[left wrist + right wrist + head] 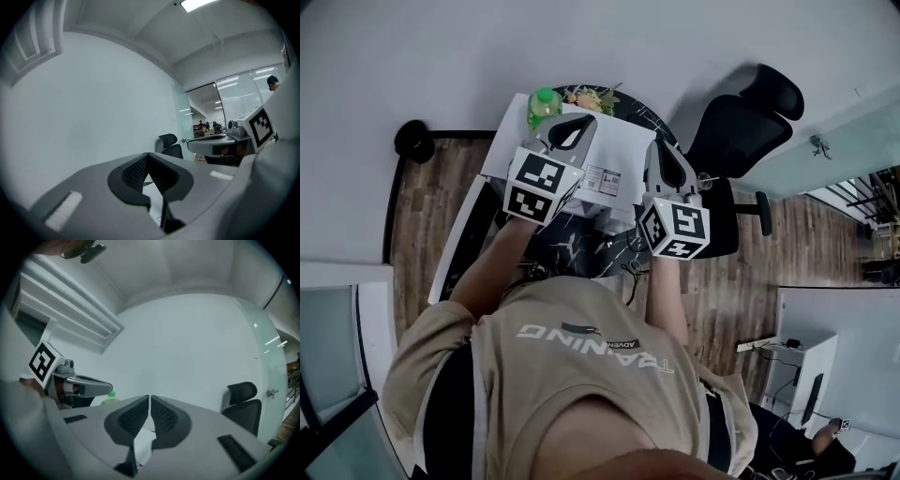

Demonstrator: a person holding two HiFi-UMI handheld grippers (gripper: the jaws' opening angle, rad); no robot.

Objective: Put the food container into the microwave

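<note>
Left gripper (570, 131) and right gripper (667, 165): jaws pressed together, empty. Food container (591, 97) lies ahead, behind the microwave (617, 150) (left gripper is nearer).

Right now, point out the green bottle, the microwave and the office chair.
green bottle (545, 101), head view, its top.
microwave (619, 148), head view, white top panel.
office chair (741, 136), head view, backrest.

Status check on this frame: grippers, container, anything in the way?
Left gripper shut, empty; right gripper shut, empty. Food container on table beyond microwave, not held. Green bottle stands beside it.
</note>
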